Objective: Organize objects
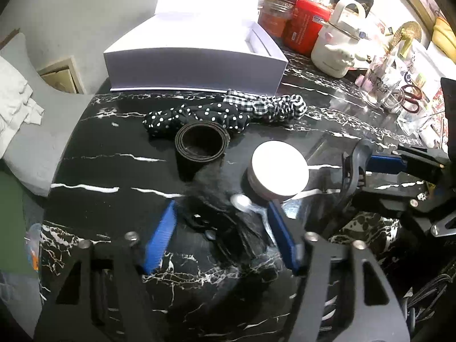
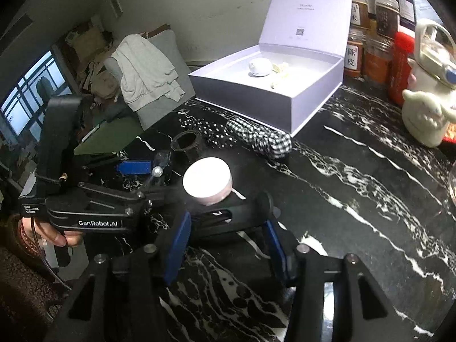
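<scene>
Two tools over one black, white-veined counter (image 1: 94,154). Left tool (image 1: 221,209) low in its own view, blue pads set wide to either side of a blurred black fuzzy piece (image 1: 216,199) carrying one pearl-like bead (image 1: 240,201); cannot tell whether the pads press on it. Right tool (image 2: 228,223) clamped on one dark arched hair clip (image 2: 228,213), a pad against each end.

From left to right across the counter: one coiled dark belt (image 1: 199,145) standing on edge, one black polka-dot scrunchie (image 1: 196,115) touching it from behind, one black-and-white checked scrunchie (image 1: 268,105) overlapping the dotted one, then one round jar (image 1: 278,168) with a flat white lid, just beyond both tools. Behind these, one white box (image 1: 193,65); further right one red tin (image 1: 306,24) and one cream cartoon-shaped kettle (image 1: 339,45).

Only in the right wrist view: box lid upright, and small pale items (image 2: 260,67) lying inside, exact count unclear. Only in the left wrist view: clear glasses (image 1: 382,82) at the right edge.
</scene>
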